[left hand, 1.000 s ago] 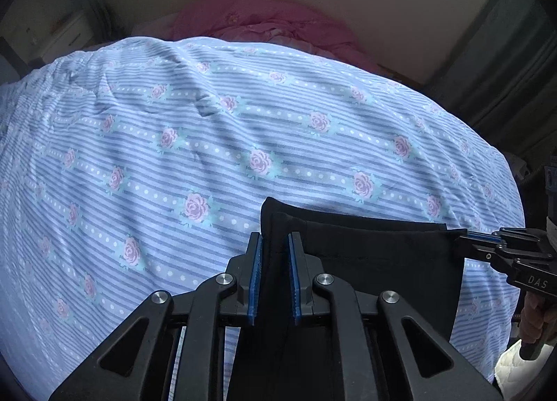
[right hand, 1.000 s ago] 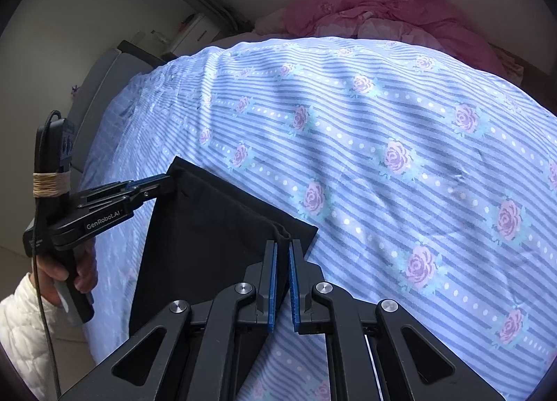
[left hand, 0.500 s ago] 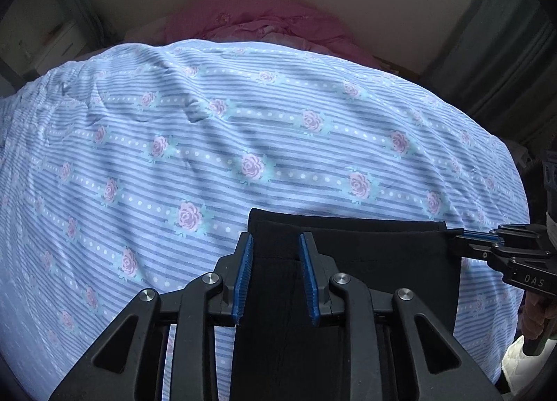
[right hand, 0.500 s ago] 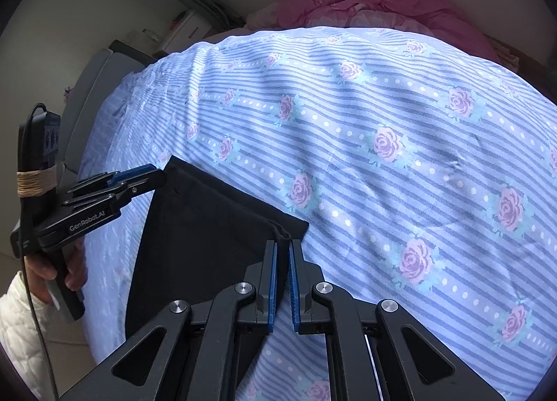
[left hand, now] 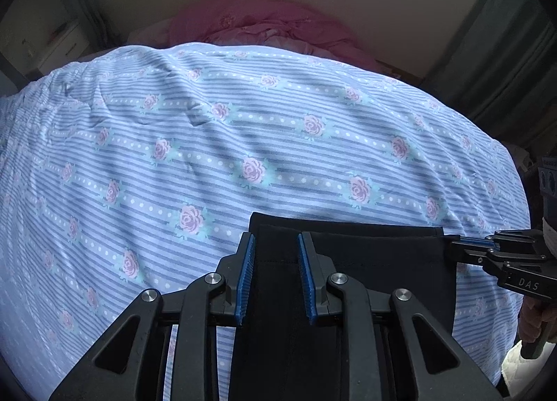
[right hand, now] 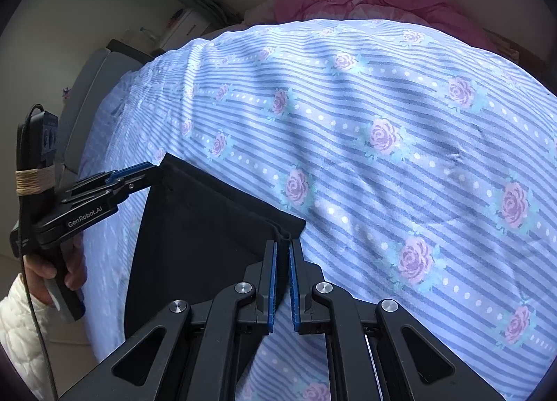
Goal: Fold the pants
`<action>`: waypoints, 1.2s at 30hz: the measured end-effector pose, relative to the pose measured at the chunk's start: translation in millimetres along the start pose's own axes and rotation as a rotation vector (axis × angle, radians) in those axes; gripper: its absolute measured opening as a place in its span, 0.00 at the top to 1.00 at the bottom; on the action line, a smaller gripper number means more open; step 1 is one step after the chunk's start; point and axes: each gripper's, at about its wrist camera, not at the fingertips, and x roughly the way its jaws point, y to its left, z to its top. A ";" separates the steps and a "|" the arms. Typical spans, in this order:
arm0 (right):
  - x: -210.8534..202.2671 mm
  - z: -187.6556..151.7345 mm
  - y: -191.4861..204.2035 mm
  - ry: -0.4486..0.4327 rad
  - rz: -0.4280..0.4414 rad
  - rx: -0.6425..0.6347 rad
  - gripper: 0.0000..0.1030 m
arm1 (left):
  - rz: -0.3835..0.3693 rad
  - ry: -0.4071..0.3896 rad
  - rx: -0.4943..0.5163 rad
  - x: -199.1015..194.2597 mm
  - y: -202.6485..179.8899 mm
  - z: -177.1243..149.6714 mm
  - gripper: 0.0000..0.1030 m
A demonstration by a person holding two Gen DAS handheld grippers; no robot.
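The black pants (left hand: 376,261) lie folded on the bed near its front edge, their far edge straight across. My left gripper (left hand: 275,244) is open, its blue pads apart over the pants' left corner, holding nothing. It also shows from the side in the right wrist view (right hand: 146,171). My right gripper (right hand: 282,244) is nearly shut, with a thin gap between its pads, at the pants' right corner (right hand: 289,230). In the left wrist view it (left hand: 452,240) sits at that same corner. I cannot tell whether it still pinches the cloth.
The bed sheet (left hand: 243,143) is blue-striped with pink roses and a few wrinkles. A pink quilt (left hand: 264,28) is heaped at the head of the bed. A white cabinet (left hand: 48,45) stands at the back left, dark curtains (left hand: 504,63) at the right.
My left gripper has opened and let go of the pants' left corner. The pants now lie flat on the sheet. The right gripper's pads have parted slightly.
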 end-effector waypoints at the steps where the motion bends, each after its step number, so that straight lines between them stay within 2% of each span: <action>1: 0.1 -0.1 -0.2 0.000 0.000 0.001 0.92 | -0.013 -0.004 0.003 -0.8 -1.1 1.8 0.75; 5: 0.5 -0.4 0.0 0.000 0.000 0.003 0.92 | 0.000 0.037 -0.021 14.6 5.3 4.3 0.75; 8: 0.6 -0.1 -0.2 0.001 0.001 0.003 0.92 | -0.021 0.041 -0.059 19.1 12.1 3.8 0.75; 13: 0.8 -0.1 -0.5 0.003 0.002 0.010 0.92 | -0.026 0.046 -0.042 23.4 20.0 2.2 0.75; 20: 2.0 -0.7 -0.3 0.004 0.002 0.009 0.92 | 0.002 0.042 0.008 13.2 4.8 -2.9 0.74; 22: 1.9 -0.5 -0.1 0.004 0.002 0.007 0.92 | -0.029 0.043 -0.010 11.5 3.9 -3.6 0.74; 27: 2.1 -0.4 -0.2 0.003 0.002 0.009 0.92 | -0.036 0.052 -0.023 5.2 -4.2 -14.0 0.74; 32: 1.7 0.2 -1.4 0.006 0.010 0.014 0.92 | -0.114 0.080 -0.146 17.1 13.6 -20.1 0.73; 35: 1.3 0.7 -1.6 0.010 0.014 0.014 0.92 | -0.162 0.102 -0.187 20.7 20.0 -25.0 0.74; 36: 1.0 0.6 -2.1 0.010 0.015 0.013 0.92 | -0.180 0.117 -0.209 22.4 22.9 -27.4 0.78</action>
